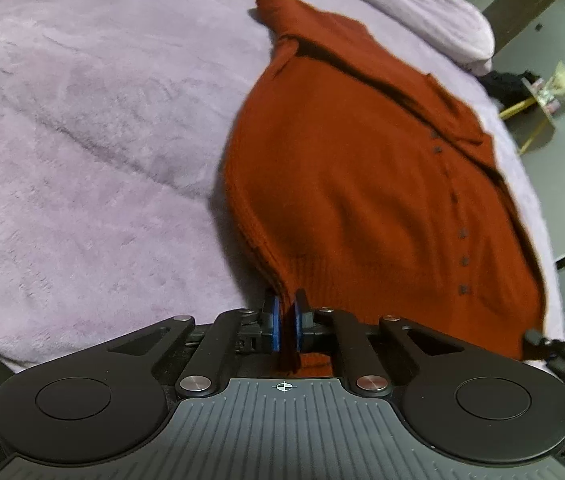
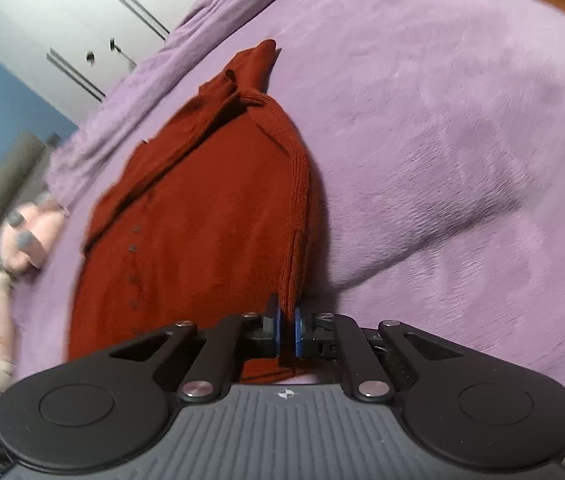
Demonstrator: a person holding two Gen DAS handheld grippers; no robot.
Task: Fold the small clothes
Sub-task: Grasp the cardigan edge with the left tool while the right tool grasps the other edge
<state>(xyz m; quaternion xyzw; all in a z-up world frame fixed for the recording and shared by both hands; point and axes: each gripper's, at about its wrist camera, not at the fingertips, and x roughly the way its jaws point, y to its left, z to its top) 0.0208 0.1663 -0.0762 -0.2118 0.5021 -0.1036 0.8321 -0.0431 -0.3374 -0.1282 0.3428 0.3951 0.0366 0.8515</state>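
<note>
A rust-red knitted cardigan [image 1: 362, 184] with a row of small dark buttons lies on a lilac plush blanket [image 1: 82, 140]. My left gripper [image 1: 287, 312] is shut on the near left corner of its ribbed hem, lifting that corner. In the right wrist view the same cardigan [image 2: 202, 220] stretches away from me, and my right gripper [image 2: 287, 320] is shut on the near right corner of the hem. A sleeve is folded across the upper body. The far end of the cardigan rests on the blanket [image 2: 462, 140].
The bed edge runs along the right in the left wrist view, with a yellow-legged table [image 1: 530, 104] beyond it. In the right wrist view a pink plush toy [image 2: 26, 236] lies at the left bed edge, and white wardrobe doors [image 2: 82, 20] stand behind.
</note>
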